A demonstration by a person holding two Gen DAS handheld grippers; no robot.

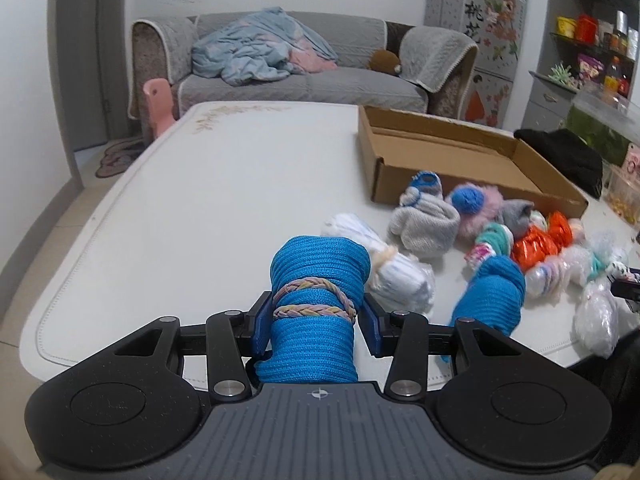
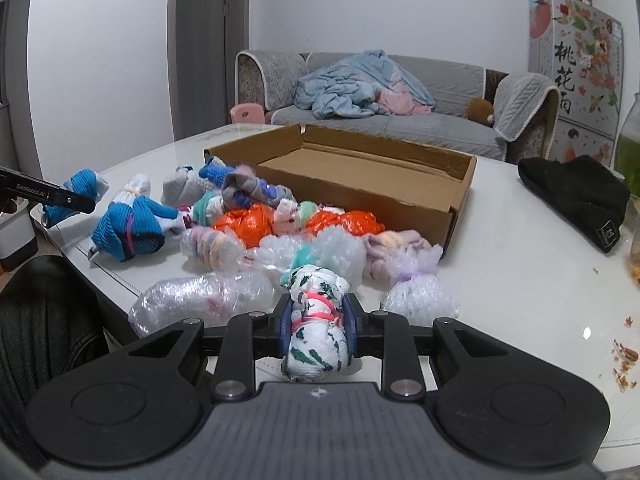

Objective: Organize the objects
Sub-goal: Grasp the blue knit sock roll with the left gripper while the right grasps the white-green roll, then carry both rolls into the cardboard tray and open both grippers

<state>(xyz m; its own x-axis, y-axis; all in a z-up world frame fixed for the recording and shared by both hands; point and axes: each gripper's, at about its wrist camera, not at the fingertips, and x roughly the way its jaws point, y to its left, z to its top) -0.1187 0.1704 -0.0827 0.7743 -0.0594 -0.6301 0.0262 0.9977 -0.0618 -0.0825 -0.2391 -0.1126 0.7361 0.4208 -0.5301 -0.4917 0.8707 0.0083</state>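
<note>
My left gripper [image 1: 318, 316] is shut on a blue knit roll [image 1: 320, 268] bound with two braided bands, held over the white table's near part. My right gripper [image 2: 316, 322] is shut on a white roll with green leaf print [image 2: 316, 300] tied with a pink band. An open cardboard box [image 1: 448, 148] lies on the table; it also shows in the right wrist view [image 2: 360, 172]. A heap of rolled bundles [image 2: 256, 220], blue, orange, grey and bubble-wrapped, lies in front of the box. A second blue roll [image 1: 492, 296] lies right of my left gripper.
A black knit hat [image 2: 576, 196] lies on the table right of the box. A grey sofa [image 1: 304, 68] with a blanket stands behind the table. A pink chair back [image 1: 160, 100] shows at the far left edge. Crumbs [image 2: 624, 360] lie at the right edge.
</note>
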